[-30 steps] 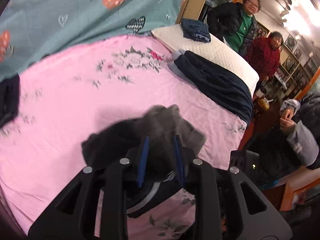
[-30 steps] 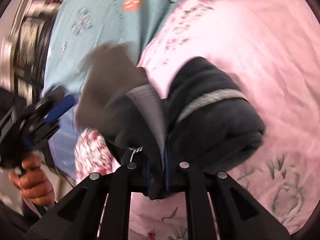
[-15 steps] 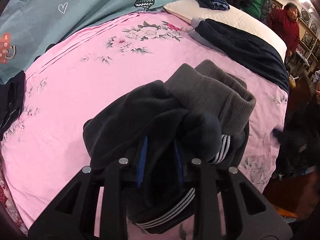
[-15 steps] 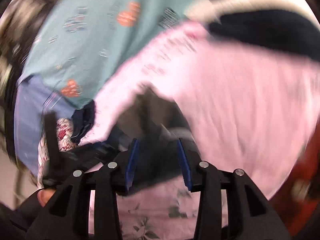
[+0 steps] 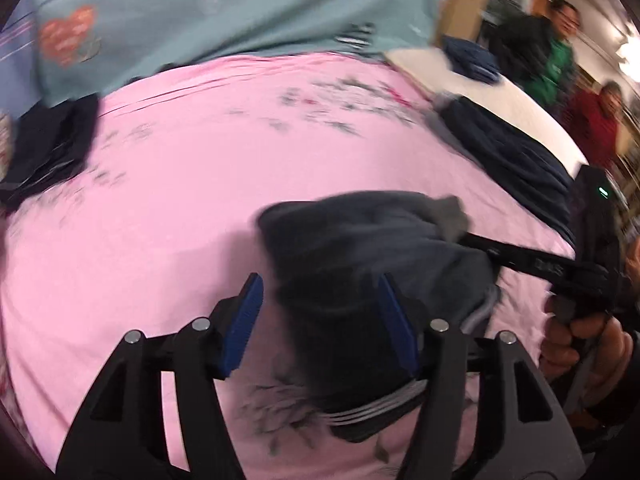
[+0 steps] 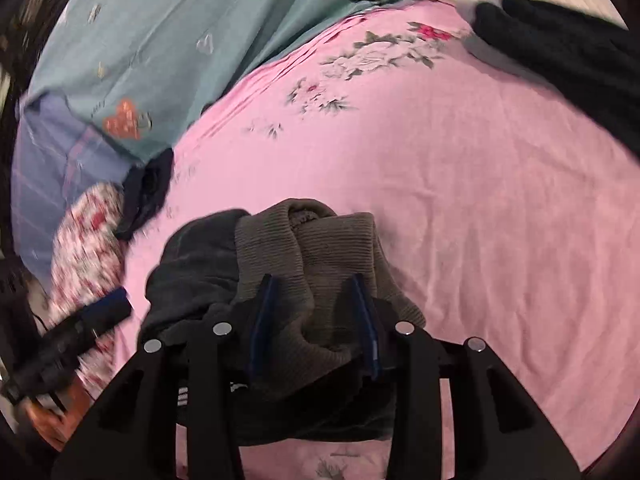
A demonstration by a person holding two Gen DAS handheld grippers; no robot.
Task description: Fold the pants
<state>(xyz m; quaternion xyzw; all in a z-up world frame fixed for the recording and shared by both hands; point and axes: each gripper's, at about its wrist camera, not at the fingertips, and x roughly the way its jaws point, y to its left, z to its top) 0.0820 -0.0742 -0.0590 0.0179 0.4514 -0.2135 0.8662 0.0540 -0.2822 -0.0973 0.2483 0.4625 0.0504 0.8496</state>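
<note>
Having released since earlier, both claws [image 5: 320, 328] [image 6: 316, 320] gape around the bundled pants [image 5: 372, 264].

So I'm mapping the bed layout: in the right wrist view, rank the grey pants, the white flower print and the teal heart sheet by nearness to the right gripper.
1. Grey pants, bunched between the right gripper fingers.
2. White flower print, farther up the pink sheet, slightly right.
3. Teal heart sheet, upper left, beyond the pink edge.
</note>
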